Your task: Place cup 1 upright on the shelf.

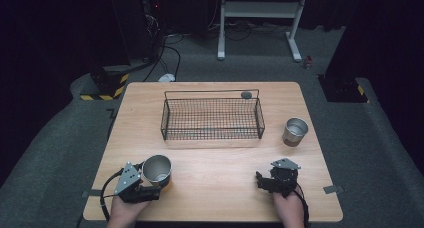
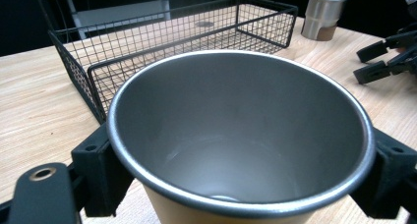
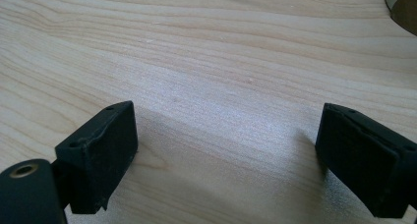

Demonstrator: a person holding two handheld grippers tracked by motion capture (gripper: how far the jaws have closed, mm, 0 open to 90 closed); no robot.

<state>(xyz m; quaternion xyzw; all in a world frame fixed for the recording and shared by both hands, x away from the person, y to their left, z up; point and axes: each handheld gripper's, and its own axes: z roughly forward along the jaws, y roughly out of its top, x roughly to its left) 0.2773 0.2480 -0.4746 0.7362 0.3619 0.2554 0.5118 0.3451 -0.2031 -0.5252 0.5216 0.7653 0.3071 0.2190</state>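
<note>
Left tool clamped on a steel cup standing on the wooden surface, right tool jaws apart over bare wood, wire basket beyond, second cup at right.

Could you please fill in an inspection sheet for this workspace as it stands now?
Surface: light wooden table, level, bare in the middle.
Job's things: steel cup with tan base near front left; second steel cup upright at right; black wire basket, nothing seen inside.
Clutter: small dark round disc behind the basket.
Grippers: left gripper shut on the near cup; right gripper open over bare wood.
Cables: black cable trails from left gripper; more on the floor.
Surroundings: dark room, grey carpet, white metal stand.
</note>
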